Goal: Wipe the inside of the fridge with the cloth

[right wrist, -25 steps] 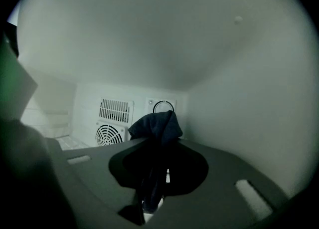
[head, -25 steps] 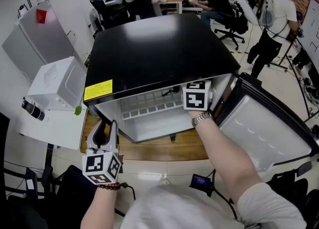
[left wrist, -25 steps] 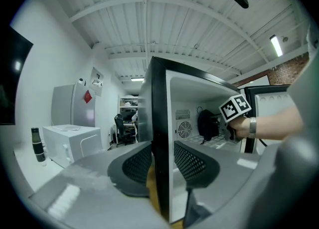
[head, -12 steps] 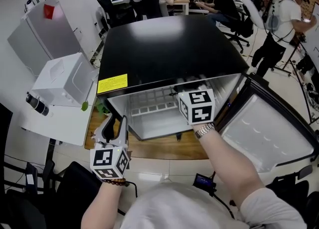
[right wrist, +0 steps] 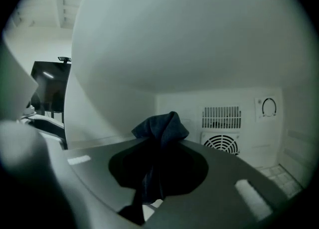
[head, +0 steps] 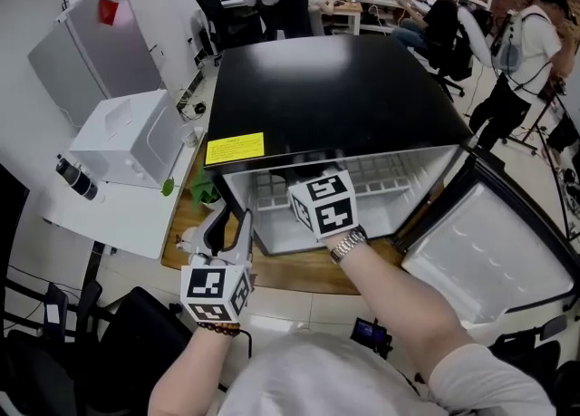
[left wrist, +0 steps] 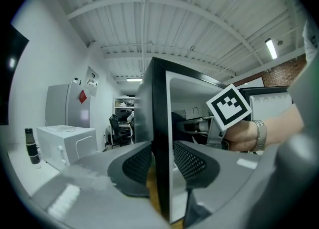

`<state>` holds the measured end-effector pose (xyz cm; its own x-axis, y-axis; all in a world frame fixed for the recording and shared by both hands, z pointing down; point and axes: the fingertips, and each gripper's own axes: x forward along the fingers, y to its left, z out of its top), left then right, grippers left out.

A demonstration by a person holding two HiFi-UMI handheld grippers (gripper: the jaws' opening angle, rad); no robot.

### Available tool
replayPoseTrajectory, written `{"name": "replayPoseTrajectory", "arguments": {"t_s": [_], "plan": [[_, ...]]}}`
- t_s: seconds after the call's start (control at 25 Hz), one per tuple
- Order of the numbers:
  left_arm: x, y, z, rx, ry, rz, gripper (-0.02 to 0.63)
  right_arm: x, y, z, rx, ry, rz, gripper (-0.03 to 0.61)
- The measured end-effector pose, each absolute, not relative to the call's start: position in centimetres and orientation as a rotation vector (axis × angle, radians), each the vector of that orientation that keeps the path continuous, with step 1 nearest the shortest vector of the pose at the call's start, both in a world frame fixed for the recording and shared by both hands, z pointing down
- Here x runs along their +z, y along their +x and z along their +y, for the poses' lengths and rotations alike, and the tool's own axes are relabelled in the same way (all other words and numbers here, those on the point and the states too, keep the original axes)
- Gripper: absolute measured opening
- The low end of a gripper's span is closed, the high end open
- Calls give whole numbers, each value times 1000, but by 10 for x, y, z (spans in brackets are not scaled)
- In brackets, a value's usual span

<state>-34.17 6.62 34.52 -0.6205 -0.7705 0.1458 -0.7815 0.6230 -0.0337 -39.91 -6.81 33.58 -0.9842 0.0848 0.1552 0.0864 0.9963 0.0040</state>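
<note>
The black mini fridge (head: pixel 335 88) stands with its door (head: pixel 489 242) swung open to the right, showing a white interior (head: pixel 381 197). My left gripper (left wrist: pixel 160 160) is shut on the front edge of the fridge's left wall (left wrist: pixel 159 118); the pads press on both sides of it. In the head view this left gripper (head: pixel 227 228) sits at the fridge's lower left corner. My right gripper (right wrist: pixel 158 160) is inside the fridge, shut on a bunched dark blue cloth (right wrist: pixel 162 128) that sticks up past its tips. In the head view only its marker cube (head: pixel 323 204) shows.
A fan grille (right wrist: pixel 222 143) and a dial (right wrist: pixel 269 107) are on the fridge's back wall. The fridge rests on a wooden board (head: pixel 299 269). At left, a white table (head: pixel 109 215) carries a white box (head: pixel 127 138) and a black bottle (head: pixel 74 178). A person (head: pixel 530 52) stands at the right.
My right gripper with the cloth has moved leftward across the fridge opening. The left gripper stays on the fridge's left edge. The head view has shifted.
</note>
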Motion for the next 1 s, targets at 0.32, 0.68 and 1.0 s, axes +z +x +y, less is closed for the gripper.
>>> {"name": "replayPoseTrajectory", "arguments": {"t_s": [0.32, 0.68, 1.0], "plan": [[344, -341, 66, 146, 1332, -2723, 135, 375, -431, -46, -59, -147, -2808, 55], [344, -341, 66, 138, 1344, -2724, 135, 398, -446, -39, -178, -130, -2654, 55], [344, -342, 66, 135, 1350, -2727, 135, 401, -436, -61, -226, -57, -2618, 55]]}}
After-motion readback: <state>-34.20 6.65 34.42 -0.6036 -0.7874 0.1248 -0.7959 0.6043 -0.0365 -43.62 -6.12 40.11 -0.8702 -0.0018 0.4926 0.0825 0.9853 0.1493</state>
